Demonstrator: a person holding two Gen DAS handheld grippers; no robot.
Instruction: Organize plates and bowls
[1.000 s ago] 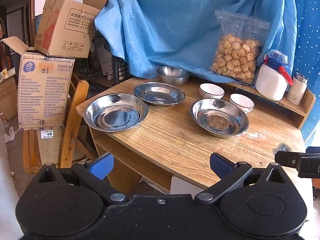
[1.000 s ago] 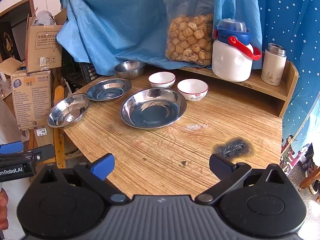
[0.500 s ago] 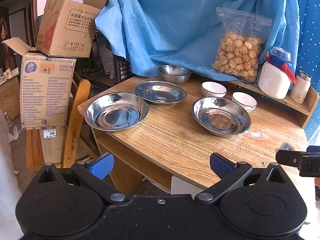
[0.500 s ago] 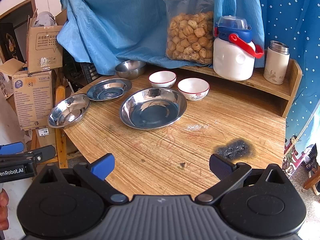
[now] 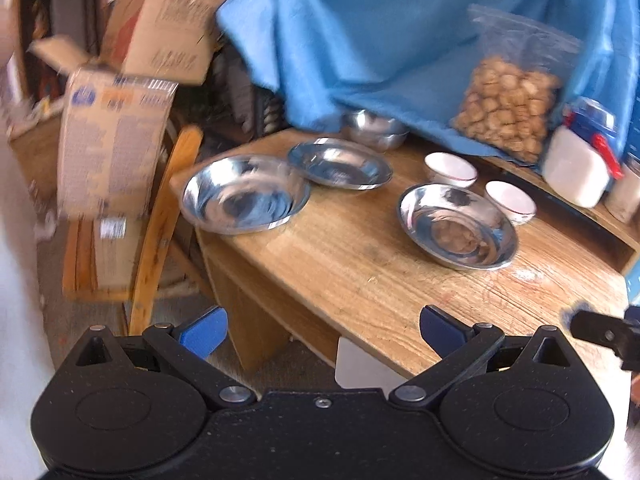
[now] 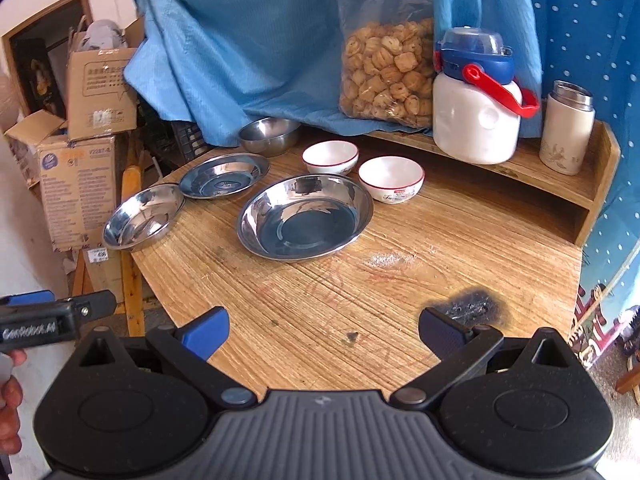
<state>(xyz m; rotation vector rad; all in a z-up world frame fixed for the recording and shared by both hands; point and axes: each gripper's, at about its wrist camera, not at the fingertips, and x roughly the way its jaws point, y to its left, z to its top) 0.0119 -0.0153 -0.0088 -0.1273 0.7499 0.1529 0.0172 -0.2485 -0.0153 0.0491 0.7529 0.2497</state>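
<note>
Two handheld grippers wait wide open and empty at the near edge of a wooden table of unsorted dishes.

The left gripper and right gripper fill each frame's bottom, holding nothing, likely poised to choose a first dish. Mid-frame lie three steel plates, spread apart, not yet stacked. Behind them sit two white bowls and, upper centre, a steel bowl tucked under a blue cloth. The left view is motion-blurred; box lettering there is unreadable.
</note>
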